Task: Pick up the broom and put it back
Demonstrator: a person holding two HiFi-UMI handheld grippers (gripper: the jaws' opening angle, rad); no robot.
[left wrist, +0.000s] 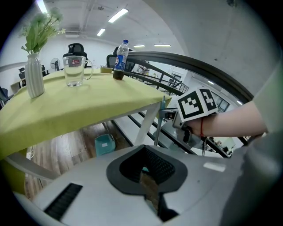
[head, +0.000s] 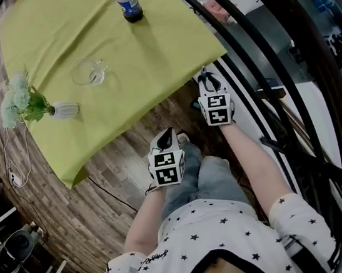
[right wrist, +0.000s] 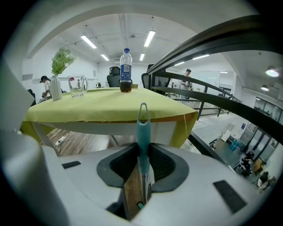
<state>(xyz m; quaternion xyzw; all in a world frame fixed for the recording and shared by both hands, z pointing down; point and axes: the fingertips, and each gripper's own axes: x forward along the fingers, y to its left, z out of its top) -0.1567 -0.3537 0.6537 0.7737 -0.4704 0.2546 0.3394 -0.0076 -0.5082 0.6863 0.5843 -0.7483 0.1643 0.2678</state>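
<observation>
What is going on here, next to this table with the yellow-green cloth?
A person stands between the table under a yellow-green cloth and a dark metal railing, with a gripper in each hand. The right gripper is closed on a slim teal broom handle with a hanging loop, holding it upright near the table's corner. The left gripper is open and empty, over the wooden floor. The broom's head is out of sight.

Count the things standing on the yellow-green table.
3: a vase of flowers near the left edge, a glass mug toward the middle, a bottle at the far side. More may lie beyond the frame.
</observation>
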